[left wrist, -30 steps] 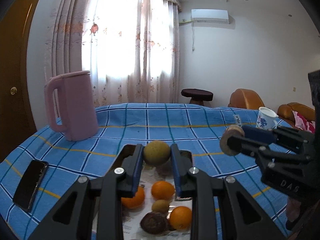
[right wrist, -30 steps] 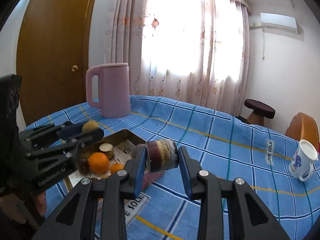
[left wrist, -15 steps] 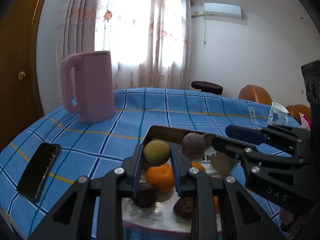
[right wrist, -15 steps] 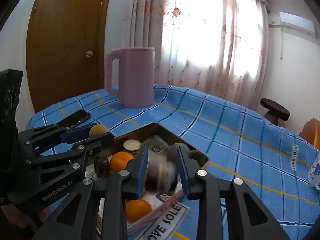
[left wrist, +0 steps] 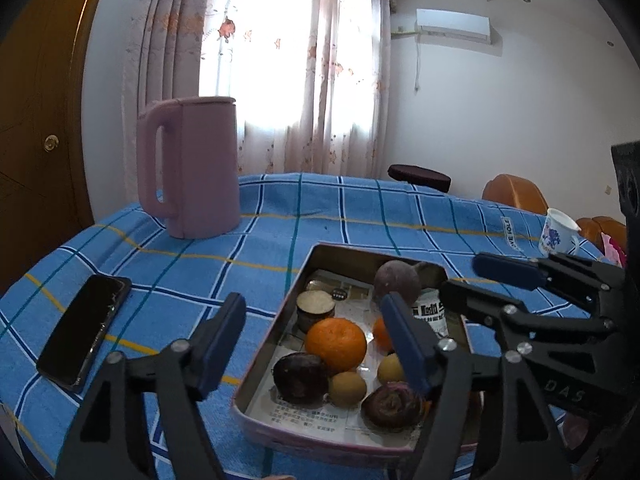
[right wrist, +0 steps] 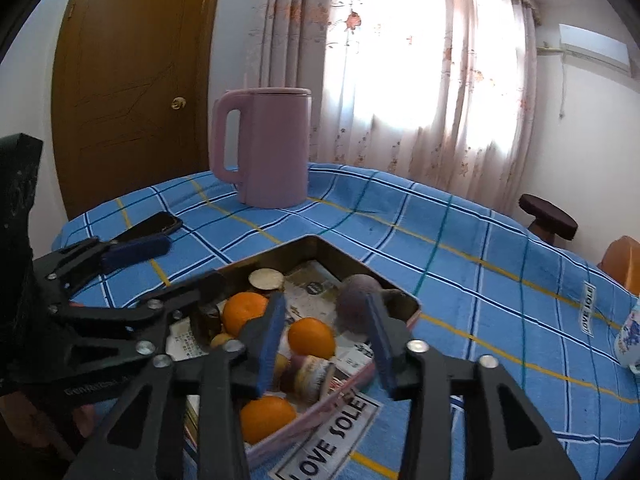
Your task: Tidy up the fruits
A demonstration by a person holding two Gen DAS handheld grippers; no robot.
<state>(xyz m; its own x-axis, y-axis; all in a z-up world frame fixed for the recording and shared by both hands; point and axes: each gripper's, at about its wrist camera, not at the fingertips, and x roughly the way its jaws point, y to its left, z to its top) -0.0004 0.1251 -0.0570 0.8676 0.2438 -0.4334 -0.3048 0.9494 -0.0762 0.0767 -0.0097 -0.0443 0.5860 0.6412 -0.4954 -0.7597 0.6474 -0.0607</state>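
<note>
A metal tray [left wrist: 296, 280] [right wrist: 404, 300] lined with newspaper sits on the blue checked cloth. It holds oranges [left wrist: 336, 344] [right wrist: 311, 338], dark passion fruits [left wrist: 301, 377], small yellow-green fruits [left wrist: 347, 389], a purple round fruit [left wrist: 397, 280] [right wrist: 356, 294] and a cut purple piece [left wrist: 391, 406] [right wrist: 310, 374]. My left gripper [left wrist: 312, 340] is open and empty above the tray's near left side. My right gripper [right wrist: 326, 338] is open and empty over the tray; it also shows in the left wrist view [left wrist: 492, 280].
A pink kettle [left wrist: 188, 168] [right wrist: 266, 146] stands at the back left. A black phone [left wrist: 84, 326] [right wrist: 154, 226] lies left of the tray. A white floral cup [left wrist: 558, 234] stands at the far right. A wooden door, curtains, a stool and chairs lie beyond.
Both grippers opened over the tray. The left let go of the yellow-green fruit and the right let go of the cut purple piece; both now lie in the tray.
</note>
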